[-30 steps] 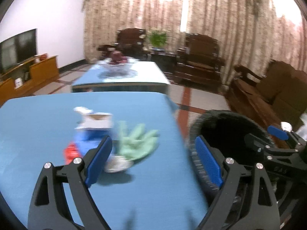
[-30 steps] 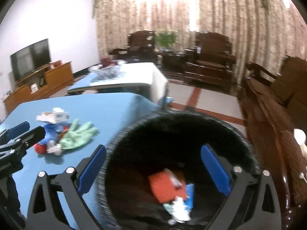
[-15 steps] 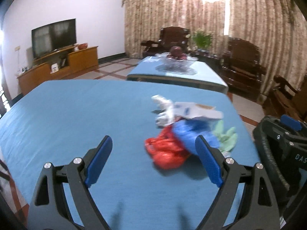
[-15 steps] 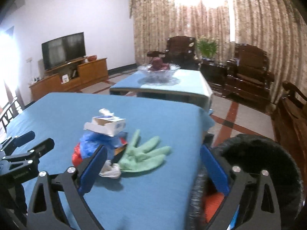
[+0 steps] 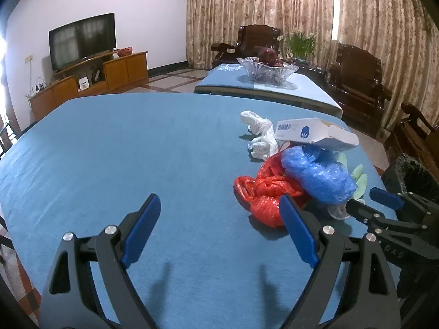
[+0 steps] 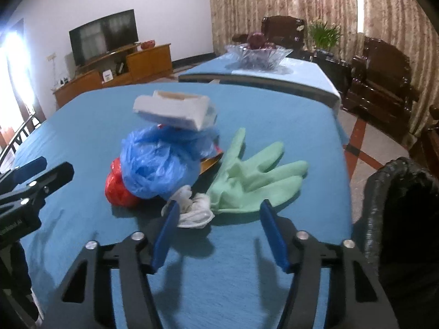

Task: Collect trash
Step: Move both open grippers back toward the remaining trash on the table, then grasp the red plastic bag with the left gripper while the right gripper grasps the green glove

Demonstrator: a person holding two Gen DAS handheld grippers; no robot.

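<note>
A trash pile lies on the blue table [image 5: 109,150]: a red plastic bag [image 5: 263,194], a blue plastic bag [image 5: 315,175] [image 6: 162,164], a white carton [image 5: 315,133] [image 6: 175,109] on top, a crumpled white bag [image 5: 260,137], a green rubber glove [image 6: 255,178] and a white wad [image 6: 194,208]. My left gripper [image 5: 219,230] is open and empty, left of the red bag. My right gripper [image 6: 219,235] is open and empty, just in front of the glove and wad. The black trash bin [image 6: 403,219] stands off the table's right edge.
A second table [image 5: 274,87] with a glass fruit bowl [image 5: 267,70] stands behind. Dark wooden armchairs [image 5: 356,82] line the curtained wall. A TV [image 5: 82,44] on a wooden cabinet is at the left.
Both grippers swung left, away from the bin and toward the trash pile. The right gripper left the bin mouth and now faces the glove. Both stayed open.
</note>
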